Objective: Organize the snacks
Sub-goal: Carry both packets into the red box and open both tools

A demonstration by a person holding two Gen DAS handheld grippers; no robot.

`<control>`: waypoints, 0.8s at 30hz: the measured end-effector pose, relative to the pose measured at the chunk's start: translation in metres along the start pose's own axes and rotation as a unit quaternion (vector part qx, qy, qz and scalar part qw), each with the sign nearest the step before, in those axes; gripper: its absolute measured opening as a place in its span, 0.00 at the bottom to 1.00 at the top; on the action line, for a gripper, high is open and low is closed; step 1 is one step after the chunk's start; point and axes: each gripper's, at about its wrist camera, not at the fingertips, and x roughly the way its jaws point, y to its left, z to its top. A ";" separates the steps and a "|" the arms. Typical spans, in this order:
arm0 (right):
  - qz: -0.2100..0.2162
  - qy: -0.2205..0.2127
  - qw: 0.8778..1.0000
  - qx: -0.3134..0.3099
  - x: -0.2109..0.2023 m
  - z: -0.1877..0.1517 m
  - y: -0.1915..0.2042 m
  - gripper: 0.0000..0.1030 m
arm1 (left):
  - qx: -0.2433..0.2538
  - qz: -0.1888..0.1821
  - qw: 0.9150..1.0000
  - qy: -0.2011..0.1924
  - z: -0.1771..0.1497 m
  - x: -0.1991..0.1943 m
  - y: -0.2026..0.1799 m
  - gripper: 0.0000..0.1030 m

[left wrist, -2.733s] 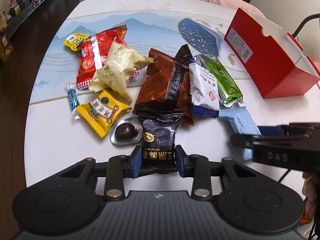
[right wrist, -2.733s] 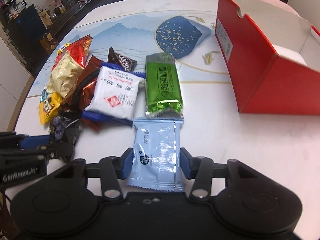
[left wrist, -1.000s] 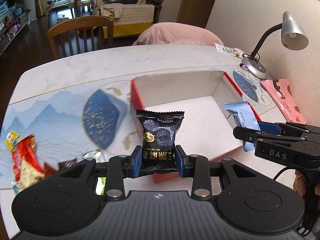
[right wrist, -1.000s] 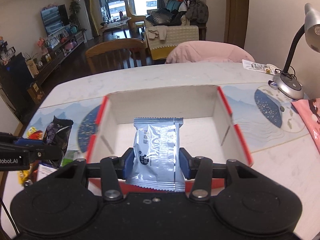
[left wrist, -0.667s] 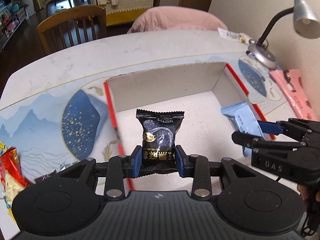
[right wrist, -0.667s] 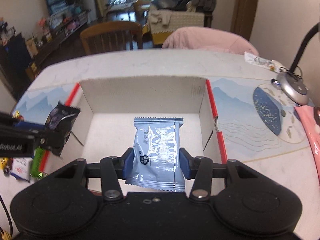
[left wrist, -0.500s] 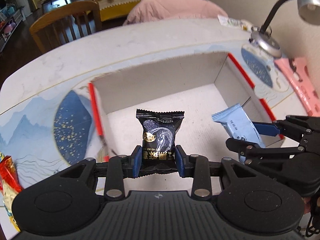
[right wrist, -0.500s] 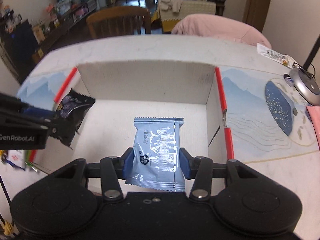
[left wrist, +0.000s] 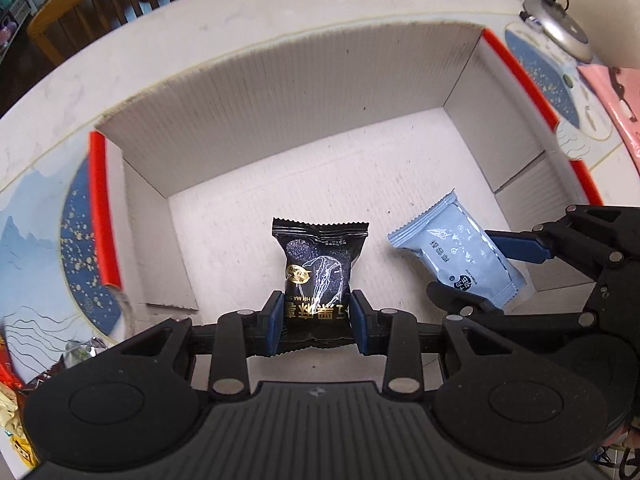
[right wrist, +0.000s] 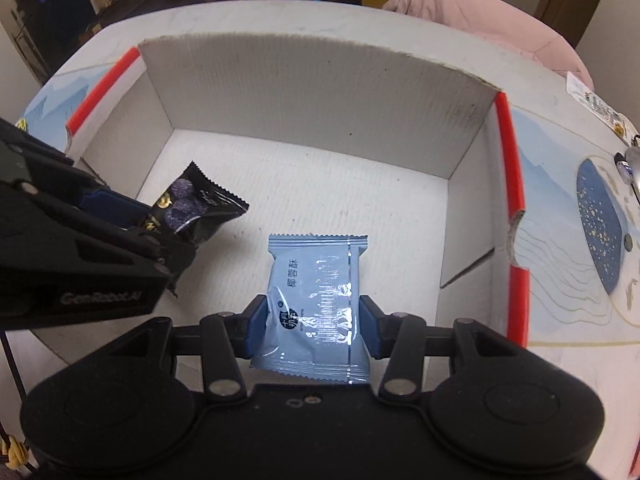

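**Two packets hanging over the open box**

The left gripper (left wrist: 316, 322) is clamping the black packet (left wrist: 318, 268) by its lower end, the fingers (left wrist: 273, 322) pressing its two side edges, so the packet is sticking straight forward along them with its long axis pointing at the box's far wall. The right gripper (right wrist: 311, 332) is pinching the light blue packet (right wrist: 316, 296) the same way, long axis running toward that far wall.

Both packets are hanging above the white floor of the red box (left wrist: 98, 208), inside its rim. Whether either is touching the floor I cannot tell. The black one is sitting toward the box's left wall and the blue one toward the box's middle, near each other but apart, with bare floor between them.

The drop looks like the step in hand, and it turns on what lies below each packet: bare cardboard. A few other wrappers (left wrist: 24, 384) are lying on the table (left wrist: 248, 8) outside the box's left wall.
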 end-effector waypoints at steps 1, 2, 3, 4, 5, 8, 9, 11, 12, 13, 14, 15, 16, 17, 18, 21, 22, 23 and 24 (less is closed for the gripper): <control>0.000 0.002 1.000 0.000 0.001 0.000 0.000 0.45 | 0.000 0.001 1.000 0.004 0.001 0.003 -0.001 0.33; -0.002 0.003 1.000 -0.002 0.002 0.000 0.001 0.45 | -0.001 0.002 1.000 0.009 0.001 0.006 -0.001 0.33; -0.004 0.004 1.000 -0.003 0.003 0.000 0.002 0.45 | -0.002 0.003 1.000 0.013 0.001 0.008 -0.001 0.33; -0.005 0.006 1.000 -0.005 0.003 0.000 0.002 0.46 | -0.003 0.002 1.000 0.018 0.000 0.011 -0.001 0.33; -0.005 0.008 1.000 -0.005 0.004 0.000 0.002 0.46 | -0.004 0.002 1.000 0.021 0.000 0.013 0.000 0.33; -0.004 0.010 1.000 -0.005 0.006 -0.005 0.005 0.46 | -0.007 0.008 1.000 0.028 -0.001 0.018 0.000 0.33; -0.003 0.009 1.000 -0.006 0.006 -0.006 0.005 0.47 | -0.008 0.007 1.000 0.028 -0.001 0.018 0.001 0.33; 0.000 0.009 1.000 -0.002 0.005 -0.008 0.004 0.49 | -0.010 0.005 0.999 0.030 -0.001 0.019 0.001 0.33; 0.002 0.009 1.000 0.001 0.005 -0.007 0.003 0.53 | -0.010 0.003 1.000 0.028 -0.002 0.018 0.001 0.33; 0.005 0.008 1.000 0.003 0.005 -0.008 0.001 0.55 | -0.011 0.002 1.000 0.026 -0.002 0.017 0.001 0.34; 0.005 0.006 1.000 0.004 0.005 -0.008 0.001 0.55 | -0.011 0.002 1.000 0.025 -0.002 0.017 0.000 0.35; 0.006 0.005 1.000 0.003 0.006 -0.007 -0.002 0.57 | -0.011 0.002 1.000 0.024 -0.002 0.017 0.001 0.37; 0.009 0.001 1.000 0.003 0.005 -0.007 -0.002 0.58 | -0.013 0.002 1.000 0.023 -0.003 0.016 0.002 0.37; 0.011 -0.002 1.000 0.004 0.004 -0.007 -0.003 0.59 | -0.014 0.001 1.000 0.021 -0.004 0.015 0.003 0.37; 0.011 -0.005 1.000 0.006 0.001 -0.007 -0.004 0.60 | -0.015 -0.002 1.000 0.018 -0.005 0.012 0.004 0.37; 0.017 -0.016 1.000 0.008 -0.008 -0.008 -0.004 0.61 | -0.020 -0.009 1.000 0.009 -0.008 0.003 0.006 0.37; 0.019 -0.020 1.000 0.009 -0.012 -0.008 -0.004 0.61 | -0.021 -0.011 1.000 0.004 -0.009 0.000 0.007 0.37; 0.019 -0.025 0.999 0.010 -0.016 -0.008 -0.004 0.61 | -0.023 -0.012 1.000 0.000 -0.010 -0.004 0.007 0.37; 0.021 -0.029 0.999 0.010 -0.020 -0.008 -0.005 0.61 | -0.024 -0.014 1.000 -0.004 -0.012 -0.008 0.007 0.37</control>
